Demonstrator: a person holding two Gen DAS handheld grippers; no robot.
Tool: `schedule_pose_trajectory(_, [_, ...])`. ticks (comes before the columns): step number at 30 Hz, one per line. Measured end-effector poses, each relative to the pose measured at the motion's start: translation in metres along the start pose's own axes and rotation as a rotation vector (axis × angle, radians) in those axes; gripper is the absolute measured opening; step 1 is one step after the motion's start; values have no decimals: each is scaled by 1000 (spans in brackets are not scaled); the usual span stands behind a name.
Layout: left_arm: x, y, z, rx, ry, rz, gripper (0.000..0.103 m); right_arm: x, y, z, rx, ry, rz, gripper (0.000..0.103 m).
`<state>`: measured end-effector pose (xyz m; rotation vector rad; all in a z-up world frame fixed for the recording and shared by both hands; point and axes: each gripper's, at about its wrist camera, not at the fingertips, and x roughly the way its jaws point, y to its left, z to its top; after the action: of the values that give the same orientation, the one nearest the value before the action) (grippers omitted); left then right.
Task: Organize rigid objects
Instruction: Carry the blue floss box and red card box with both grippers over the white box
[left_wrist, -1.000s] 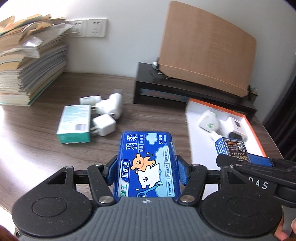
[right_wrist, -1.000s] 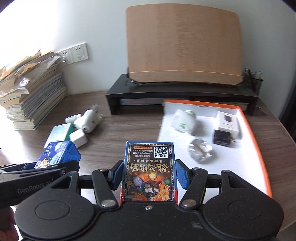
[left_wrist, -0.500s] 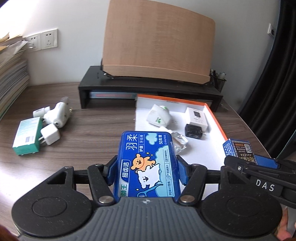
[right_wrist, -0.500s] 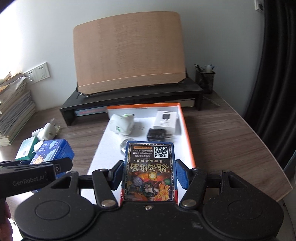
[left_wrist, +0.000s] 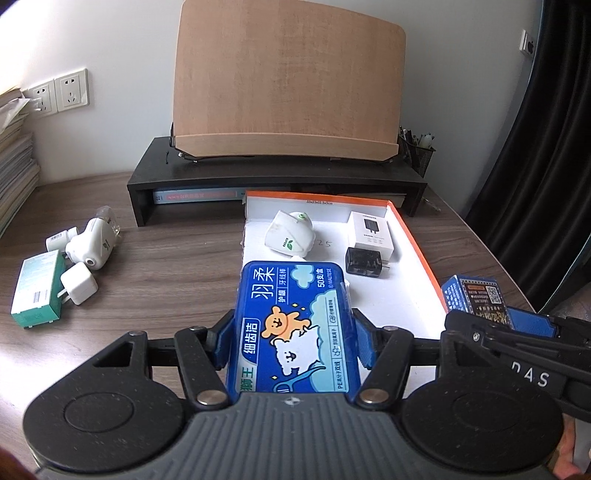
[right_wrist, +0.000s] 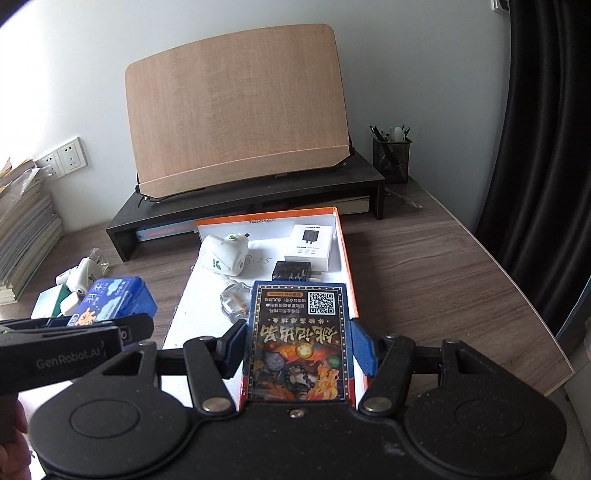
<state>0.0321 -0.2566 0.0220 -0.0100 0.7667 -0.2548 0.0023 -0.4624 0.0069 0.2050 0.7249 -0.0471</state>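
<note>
My left gripper is shut on a blue floss-pick box and holds it over the near left part of the white tray with an orange rim. My right gripper is shut on a dark card box with a QR code, held over the tray's near right side. In the tray lie a white plug adapter, a white charger box, a black charger and a clear plug. The other gripper shows at each view's edge.
Left of the tray on the wooden desk lie a green box, a white cube charger and white plug devices. A black monitor riser with a wooden board stands behind. A pen holder stands at the back right, paper stacks at the far left.
Both grippers have swung right and forward with their boxes, from over the bare desk to over the tray. The loose items on the left have dropped toward the view's edge.
</note>
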Motion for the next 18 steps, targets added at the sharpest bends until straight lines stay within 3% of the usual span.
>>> schedule_pose_trajectory(18, [-14, 5, 17, -12, 9, -56, 63, -20, 5, 34, 0, -12, -74, 71])
